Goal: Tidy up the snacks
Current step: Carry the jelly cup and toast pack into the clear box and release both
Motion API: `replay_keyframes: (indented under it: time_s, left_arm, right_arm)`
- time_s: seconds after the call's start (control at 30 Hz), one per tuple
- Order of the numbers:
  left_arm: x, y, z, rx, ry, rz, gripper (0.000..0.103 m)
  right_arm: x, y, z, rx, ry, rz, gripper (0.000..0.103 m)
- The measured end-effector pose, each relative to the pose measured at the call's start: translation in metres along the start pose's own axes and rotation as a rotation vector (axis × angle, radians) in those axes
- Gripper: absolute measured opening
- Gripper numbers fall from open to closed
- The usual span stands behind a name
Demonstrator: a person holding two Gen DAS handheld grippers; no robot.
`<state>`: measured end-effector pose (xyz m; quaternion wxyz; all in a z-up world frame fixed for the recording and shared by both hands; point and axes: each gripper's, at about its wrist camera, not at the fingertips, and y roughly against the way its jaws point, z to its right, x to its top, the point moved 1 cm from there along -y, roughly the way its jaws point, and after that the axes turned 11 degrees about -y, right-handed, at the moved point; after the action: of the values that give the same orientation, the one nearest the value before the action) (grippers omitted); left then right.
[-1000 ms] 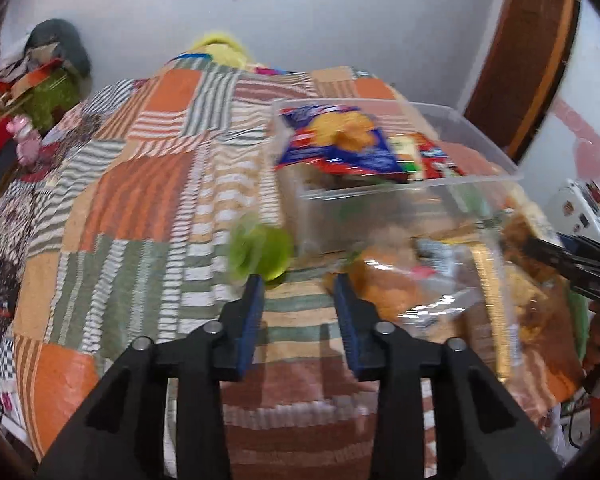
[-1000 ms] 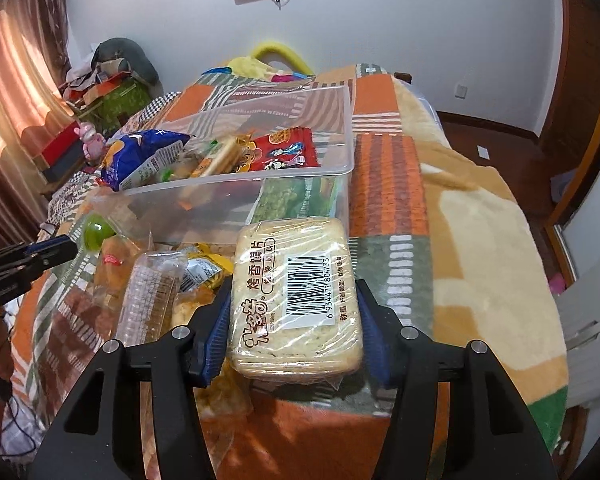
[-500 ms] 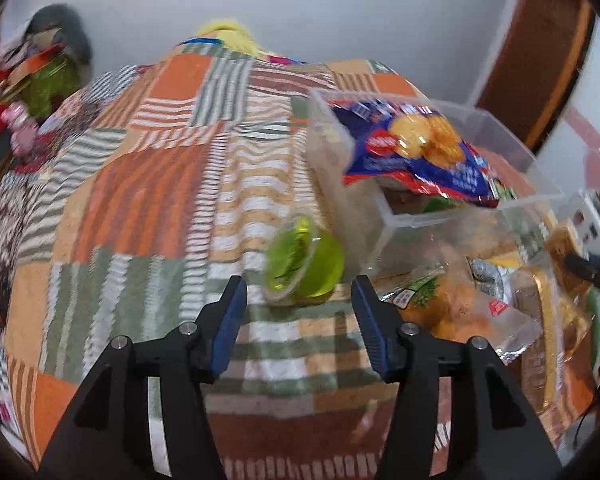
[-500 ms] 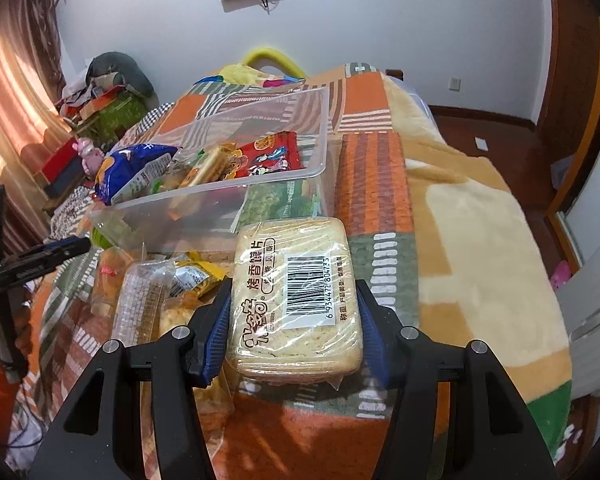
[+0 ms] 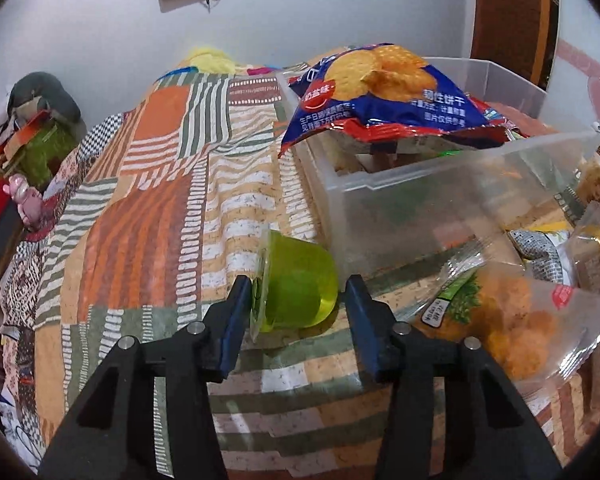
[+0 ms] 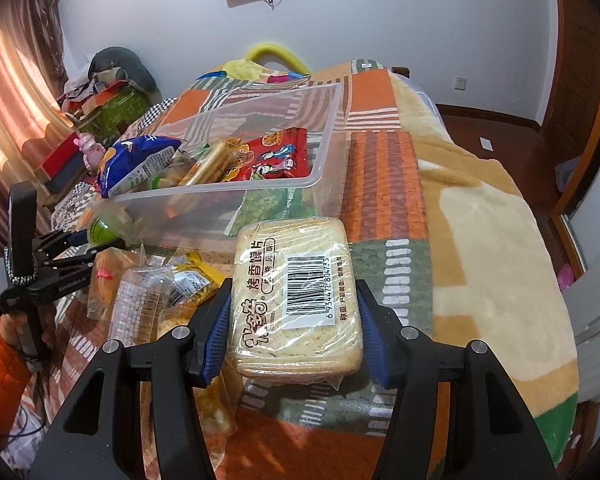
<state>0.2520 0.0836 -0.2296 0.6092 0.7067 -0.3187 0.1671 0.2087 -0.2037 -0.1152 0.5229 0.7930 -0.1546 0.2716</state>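
A green jelly cup point(image 5: 296, 284) lies on its side on the patchwork blanket, between the open fingers of my left gripper point(image 5: 298, 300), the left pad near its lid. My right gripper point(image 6: 294, 312) is shut on a pale packet of baked bun slices point(image 6: 296, 296) with a barcode, held above the blanket. A clear plastic bin point(image 6: 324, 168) behind holds a blue cracker bag point(image 5: 380, 96), a red packet point(image 6: 276, 156) and a gold bar point(image 6: 210, 164). The left gripper and the green cup point(image 6: 100, 232) also show at the left of the right wrist view.
Loose snack bags lie before the bin: an orange snack bag point(image 5: 516, 316), a clear wafer pack point(image 6: 136, 308), a yellow packet point(image 6: 192, 280). The bed edge falls off to the right. Clutter and a pink toy point(image 5: 24, 200) sit left. A curtain hangs at far left.
My left gripper has moved forward and its fingers now straddle the green jelly cup. My right gripper keeps its hold on the bun packet and has shifted only slightly.
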Motion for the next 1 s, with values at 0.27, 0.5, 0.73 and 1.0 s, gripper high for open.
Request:
replay_keyframes:
  time_s: [0.27, 0.5, 0.73, 1.0]
  left_arm:
    - [-0.007, 0.006, -0.010, -0.022, 0.049, 0.019, 0.040]
    - [-0.017, 0.025, -0.016, -0.053, 0.104, 0.029, 0.040]
    - [-0.013, 0.063, -0.014, -0.055, 0.125, 0.073, 0.039]
    - [0.027, 0.112, -0.006, -0.074, 0.103, 0.190, 0.039]
  right_arm:
    - [-0.002, 0.002, -0.004, 0.013, 0.003, 0.000, 0.053]
    - [0.001, 0.005, -0.005, 0.020, 0.000, 0.010, 0.053]
    - [0.012, 0.020, -0.009, 0.031, 0.002, 0.058, 0.053]
    - [0.029, 0.036, -0.022, 0.046, 0.022, 0.125, 0.052]
